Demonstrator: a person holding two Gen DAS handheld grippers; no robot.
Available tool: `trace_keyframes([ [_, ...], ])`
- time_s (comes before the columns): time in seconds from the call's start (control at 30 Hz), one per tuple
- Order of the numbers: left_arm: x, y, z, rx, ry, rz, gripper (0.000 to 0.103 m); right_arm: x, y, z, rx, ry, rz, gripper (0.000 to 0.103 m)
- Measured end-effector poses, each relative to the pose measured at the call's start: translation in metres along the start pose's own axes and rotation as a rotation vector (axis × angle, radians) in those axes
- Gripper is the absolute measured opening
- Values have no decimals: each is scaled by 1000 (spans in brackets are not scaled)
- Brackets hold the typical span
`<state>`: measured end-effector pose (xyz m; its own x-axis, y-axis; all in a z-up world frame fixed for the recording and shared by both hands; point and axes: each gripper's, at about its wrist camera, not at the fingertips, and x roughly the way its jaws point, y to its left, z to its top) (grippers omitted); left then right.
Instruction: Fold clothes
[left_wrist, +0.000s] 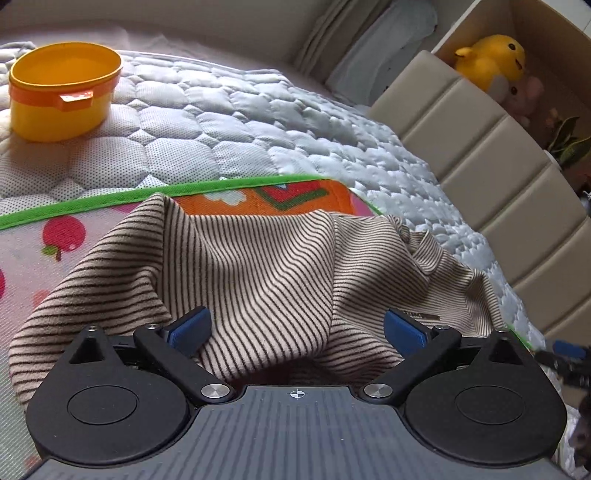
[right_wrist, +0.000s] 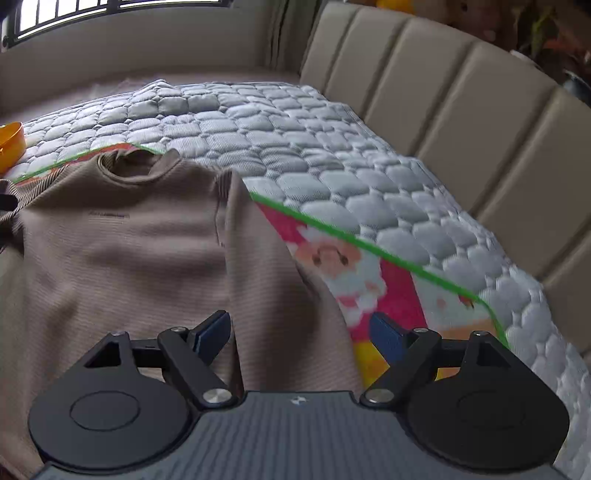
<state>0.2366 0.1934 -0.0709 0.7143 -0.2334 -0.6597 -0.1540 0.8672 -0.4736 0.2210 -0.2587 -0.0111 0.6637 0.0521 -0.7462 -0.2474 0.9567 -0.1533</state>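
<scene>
both grippers, left (left_wrist: 295, 328) and right (right_wrist: 301, 332), spread over the striped shirt (left_wrist: 258, 266), seemingly not touching.

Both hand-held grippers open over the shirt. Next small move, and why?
Probably close the left hand-held gripper on the bunched fold of the striped shirt lying between its open fingers; the right hand-held gripper also hangs open over the shirt's side edge, gripping nothing.

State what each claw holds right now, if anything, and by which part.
Nothing is held. The left claw and the right claw both stand open over the striped shirt, their pads apart and closed on no fabric.
</scene>
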Motion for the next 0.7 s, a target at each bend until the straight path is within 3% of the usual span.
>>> trace_keyframes([
  [0.17, -25, -9, -8, 114, -16, 197, 102, -17, -4, -49, 10, -11, 37, 87],
  [0.3, -68, -8, -12, 349, -87, 384, 102, -19, 0, -60, 70, -49, 62, 95],
  [0.47, -98, -13, -44, 635, -43, 382, 102, -10, 3, -63, 253, -80, 114, 96],
  [0.7, -141, -21, -89, 1034, 22, 370, 102, -6, 8, -66, 234, -69, 98, 98],
])
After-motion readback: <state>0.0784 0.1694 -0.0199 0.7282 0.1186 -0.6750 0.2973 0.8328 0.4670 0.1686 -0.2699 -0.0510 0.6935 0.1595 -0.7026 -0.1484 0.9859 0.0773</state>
